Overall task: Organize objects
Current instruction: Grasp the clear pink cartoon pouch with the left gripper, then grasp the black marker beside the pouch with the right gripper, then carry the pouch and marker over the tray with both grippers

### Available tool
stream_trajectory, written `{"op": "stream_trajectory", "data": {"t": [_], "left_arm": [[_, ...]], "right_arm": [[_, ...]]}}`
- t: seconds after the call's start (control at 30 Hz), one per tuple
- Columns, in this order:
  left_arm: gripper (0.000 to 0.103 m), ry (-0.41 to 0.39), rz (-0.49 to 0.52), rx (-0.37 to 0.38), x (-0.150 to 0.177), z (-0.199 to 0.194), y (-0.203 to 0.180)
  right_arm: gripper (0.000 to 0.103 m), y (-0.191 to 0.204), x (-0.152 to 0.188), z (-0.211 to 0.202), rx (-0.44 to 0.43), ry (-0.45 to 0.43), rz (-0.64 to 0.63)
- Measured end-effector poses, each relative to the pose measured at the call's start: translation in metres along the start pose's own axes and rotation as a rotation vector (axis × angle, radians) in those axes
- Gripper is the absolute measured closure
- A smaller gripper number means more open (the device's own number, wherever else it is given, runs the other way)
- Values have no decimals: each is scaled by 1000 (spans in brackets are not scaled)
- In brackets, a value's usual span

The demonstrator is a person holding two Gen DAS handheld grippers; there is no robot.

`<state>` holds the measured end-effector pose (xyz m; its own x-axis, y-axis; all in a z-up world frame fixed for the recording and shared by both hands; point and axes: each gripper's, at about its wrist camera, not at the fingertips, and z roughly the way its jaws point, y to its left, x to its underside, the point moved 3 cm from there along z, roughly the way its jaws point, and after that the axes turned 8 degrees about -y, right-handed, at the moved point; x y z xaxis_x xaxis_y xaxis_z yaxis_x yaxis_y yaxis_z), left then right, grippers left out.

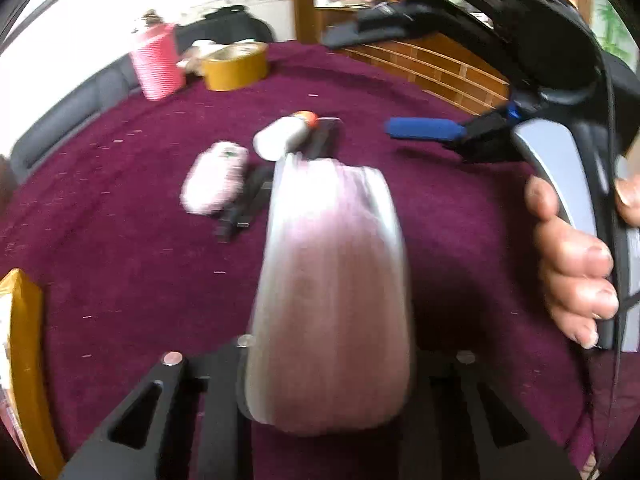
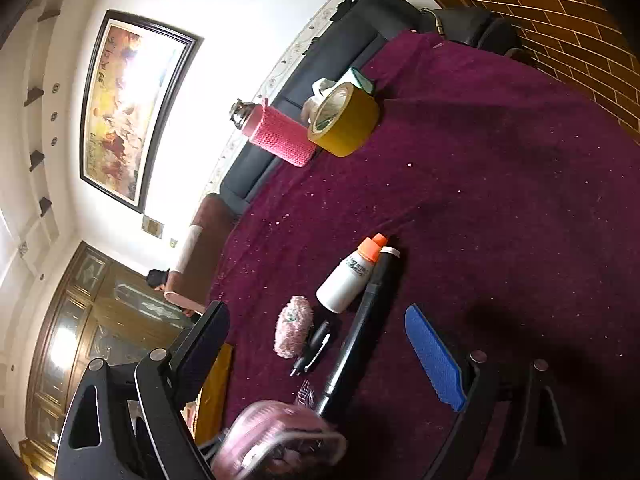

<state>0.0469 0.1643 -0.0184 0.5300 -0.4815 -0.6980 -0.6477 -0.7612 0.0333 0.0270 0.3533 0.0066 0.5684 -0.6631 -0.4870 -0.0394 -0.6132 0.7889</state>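
Left wrist view: my left gripper (image 1: 325,164) points steeply down at the maroon table (image 1: 120,280). Its jaws are a pale smear that narrows toward the near end of the black rod (image 1: 326,136). They look drawn in close around that end, but the blur hides the pads, so I cannot tell whether they press on it. The rod lies near the middle of the table. Just left of it are a white bottle (image 1: 282,138) with an orange cap, a black pen (image 1: 248,200) and a pink fluffy piece (image 1: 214,178). On the right, my right hand (image 1: 572,272) wraps the handle of the right gripper (image 1: 358,82), whose jaws are spread with nothing in them.

Right wrist view: the right gripper (image 2: 316,310) hangs low over the table (image 2: 500,200), tilted gently down. Between its wide jaws I look along the black rod (image 2: 368,308). The white bottle (image 2: 348,280) touches its left side, and the black pen (image 2: 314,346) and pink fluffy piece (image 2: 294,326) lie left again. The left gripper (image 2: 280,432) blurs over the rod's near end. A roll of yellow tape (image 2: 344,120) stands at the far edge.

I judge this to be the grasp on the rod. The next move needs a firm pinch, then a straight lift so the rod does not roll the bottle aside.
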Motion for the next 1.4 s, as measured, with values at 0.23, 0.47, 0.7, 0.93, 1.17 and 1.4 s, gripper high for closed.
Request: {"op": "stream_trajectory", "data": {"t": [0.23,0.47,0.7,0.93,1.17,1.4], "left_arm": [[80,-50,-138,33,1,-27,29],[79,-150,-141,-34,16,-87,58],[79,-166,-227,-79,43,-120,98],[79,-203,-287,-94,66,-144,121],[79,-248,-337,-83,81,-165,144],[79,-280,-378,-87,96,-179,161]], "right_arm": [[10,-3,5,9,43,24,-8],[10,8,18,20,131,46,-120],[33,34,36,44,512,66,-319],[70,50,38,71,688,78,-333],[88,51,49,75,796,41,-378],[88,42,61,25,643,21,-246]]}}
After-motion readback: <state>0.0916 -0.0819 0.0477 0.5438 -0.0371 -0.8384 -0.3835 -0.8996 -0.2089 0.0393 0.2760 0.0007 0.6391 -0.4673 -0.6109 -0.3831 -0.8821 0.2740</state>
